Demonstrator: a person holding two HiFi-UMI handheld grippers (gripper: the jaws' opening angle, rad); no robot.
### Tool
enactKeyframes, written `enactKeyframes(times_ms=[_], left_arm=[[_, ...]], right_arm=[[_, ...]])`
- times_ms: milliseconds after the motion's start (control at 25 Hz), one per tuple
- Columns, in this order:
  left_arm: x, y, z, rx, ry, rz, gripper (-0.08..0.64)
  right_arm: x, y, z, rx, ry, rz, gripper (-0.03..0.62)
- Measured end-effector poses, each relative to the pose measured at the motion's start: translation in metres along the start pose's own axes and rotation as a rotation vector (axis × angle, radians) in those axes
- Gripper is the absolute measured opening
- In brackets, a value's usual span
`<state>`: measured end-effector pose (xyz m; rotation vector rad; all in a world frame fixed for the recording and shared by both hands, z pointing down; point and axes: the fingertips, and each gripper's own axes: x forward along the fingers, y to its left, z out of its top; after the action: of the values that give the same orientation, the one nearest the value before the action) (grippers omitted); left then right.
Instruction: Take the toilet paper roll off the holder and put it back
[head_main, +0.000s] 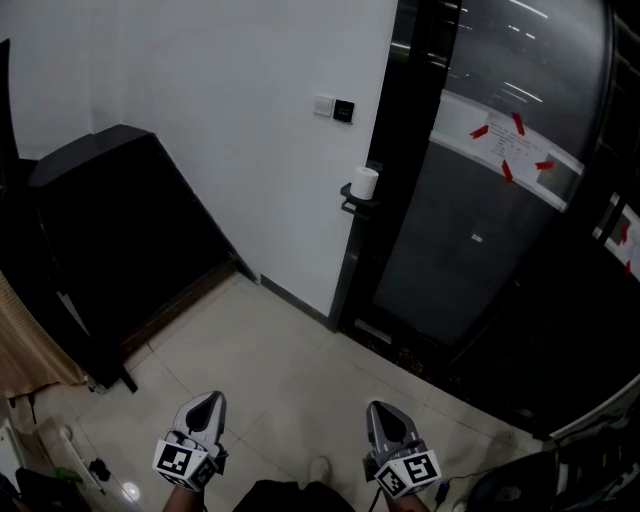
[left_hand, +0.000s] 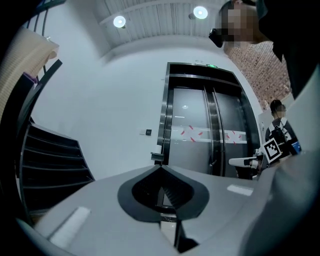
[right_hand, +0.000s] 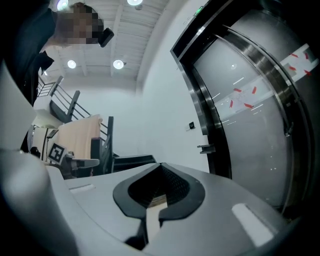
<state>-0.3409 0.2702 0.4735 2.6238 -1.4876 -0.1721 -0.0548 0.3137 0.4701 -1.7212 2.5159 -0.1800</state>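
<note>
Toilet paper roll: the white toilet paper roll (head_main: 366, 182) stands upright on the holder (head_main: 355, 203), well apart from both claws. In the left gripper view it is a small white shape (left_hand: 156, 149) just above the meeting jaw tips.

Holder: a small black bracket fixed where the white wall (head_main: 250, 120) meets the dark door frame (head_main: 385, 170). In the right gripper view it shows as a short dark ledge (right_hand: 206, 148); I cannot make out the roll there.

Left claw: the left claw (head_main: 209, 400) is low in the head view, above the floor (head_main: 290, 370) and pointing forward. Its own view shows the jaws pressed together, tip to tip (left_hand: 161, 168), with nothing between them.

Right claw: the right claw (head_main: 379, 409) is level with the left one and apart from it. Its jaws are also closed to a point (right_hand: 160, 165) and grip nothing.

Marker cubes: one marker cube sits behind each claw, left (head_main: 180, 462) and right (head_main: 408, 472).

Surroundings: a switch plate (head_main: 334, 108) sits on the wall above and left of the roll. A dark glossy door (head_main: 480, 240) with a pale band and red tape marks (head_main: 510, 150) stands to the right of the holder. A black stair structure (head_main: 120, 230) fills the left side.
</note>
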Motion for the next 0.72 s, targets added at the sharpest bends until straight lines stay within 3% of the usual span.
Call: enactKeyframes(times_ms=[720], left_arm=[[0.197, -0.068, -0.002, 0.014, 0.012, -0.02, 0.002]], right_arm=[[0.063, -0.19, 0.022, 0.044, -0.019, -0.03, 0.014]])
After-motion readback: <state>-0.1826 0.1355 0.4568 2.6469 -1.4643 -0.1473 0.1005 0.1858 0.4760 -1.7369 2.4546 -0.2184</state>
